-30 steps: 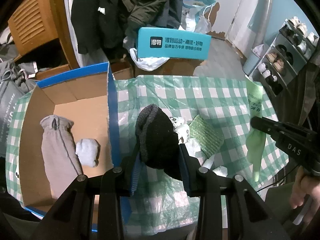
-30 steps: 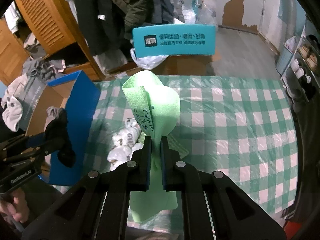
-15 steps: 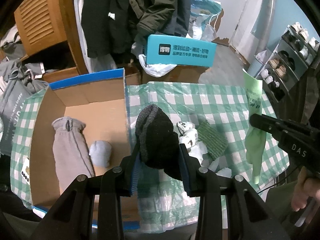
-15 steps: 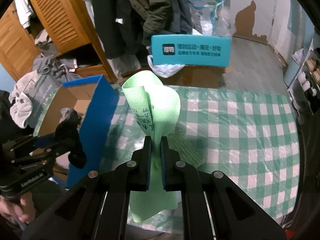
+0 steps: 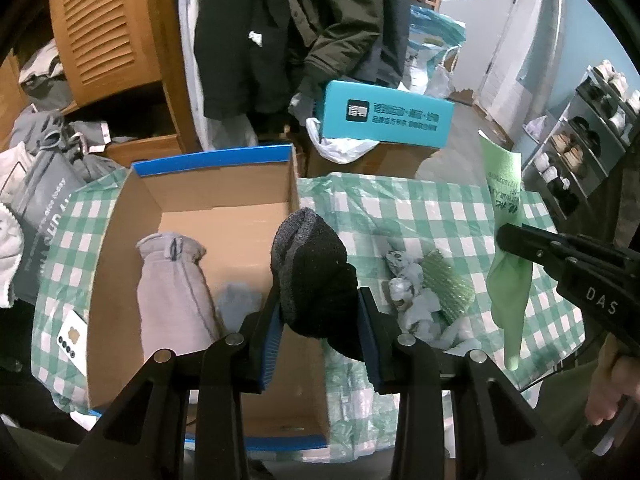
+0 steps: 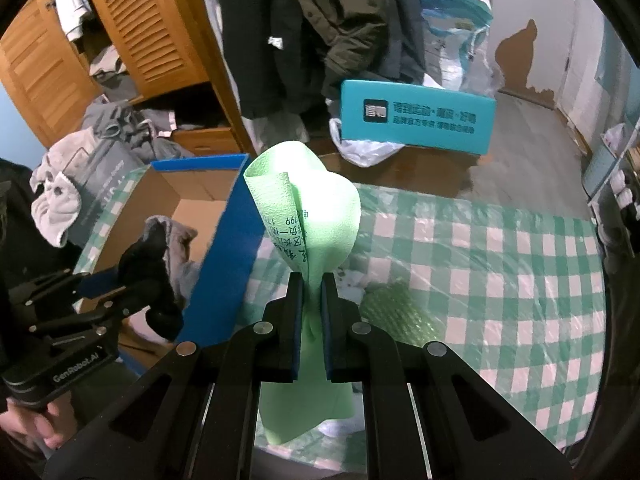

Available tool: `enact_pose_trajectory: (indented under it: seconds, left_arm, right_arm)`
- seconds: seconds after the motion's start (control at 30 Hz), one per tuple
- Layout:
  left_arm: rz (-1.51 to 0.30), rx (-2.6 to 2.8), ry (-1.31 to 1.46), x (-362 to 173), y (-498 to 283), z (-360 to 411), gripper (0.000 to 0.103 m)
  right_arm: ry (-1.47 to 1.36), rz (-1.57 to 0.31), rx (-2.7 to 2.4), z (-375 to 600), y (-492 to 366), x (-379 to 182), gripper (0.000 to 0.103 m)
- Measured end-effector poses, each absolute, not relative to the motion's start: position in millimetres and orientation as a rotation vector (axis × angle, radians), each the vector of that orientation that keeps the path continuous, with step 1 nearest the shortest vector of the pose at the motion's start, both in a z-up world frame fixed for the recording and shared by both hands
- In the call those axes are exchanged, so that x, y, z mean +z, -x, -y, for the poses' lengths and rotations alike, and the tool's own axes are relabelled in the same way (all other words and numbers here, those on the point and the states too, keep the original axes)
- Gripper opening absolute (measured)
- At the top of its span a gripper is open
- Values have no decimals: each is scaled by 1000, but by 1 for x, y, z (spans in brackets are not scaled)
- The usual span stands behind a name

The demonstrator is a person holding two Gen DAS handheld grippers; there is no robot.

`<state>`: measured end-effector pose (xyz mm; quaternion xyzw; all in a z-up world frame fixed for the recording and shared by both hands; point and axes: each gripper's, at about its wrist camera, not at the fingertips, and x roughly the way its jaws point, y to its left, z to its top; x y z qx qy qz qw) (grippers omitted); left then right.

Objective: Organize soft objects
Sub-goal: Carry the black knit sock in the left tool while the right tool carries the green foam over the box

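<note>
Here black sock [image 5: 316,276] bunched, green foam sheet [image 6: 308,216] curled.

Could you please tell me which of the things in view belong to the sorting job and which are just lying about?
Part of the job:
- dark sock in the left gripper
- green foam sheet in the right gripper
- cardboard box holding a grey garment
- crumpled white pieces and green bubble wrap on the checked tablecloth

Just lying about:
- teal box
- hanging coats
- shoe rack
</note>
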<state>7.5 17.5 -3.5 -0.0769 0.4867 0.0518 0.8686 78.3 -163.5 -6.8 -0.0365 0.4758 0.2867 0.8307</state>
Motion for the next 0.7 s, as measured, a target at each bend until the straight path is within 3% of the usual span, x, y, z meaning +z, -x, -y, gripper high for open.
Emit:
enact_pose_trajectory:
  seconds: [0.7]
  left_arm:
    - [-1014, 203, 218, -7, 7, -76, 36]
  right_arm:
    - [141, -1003, 710, 89, -68, 2, 8]
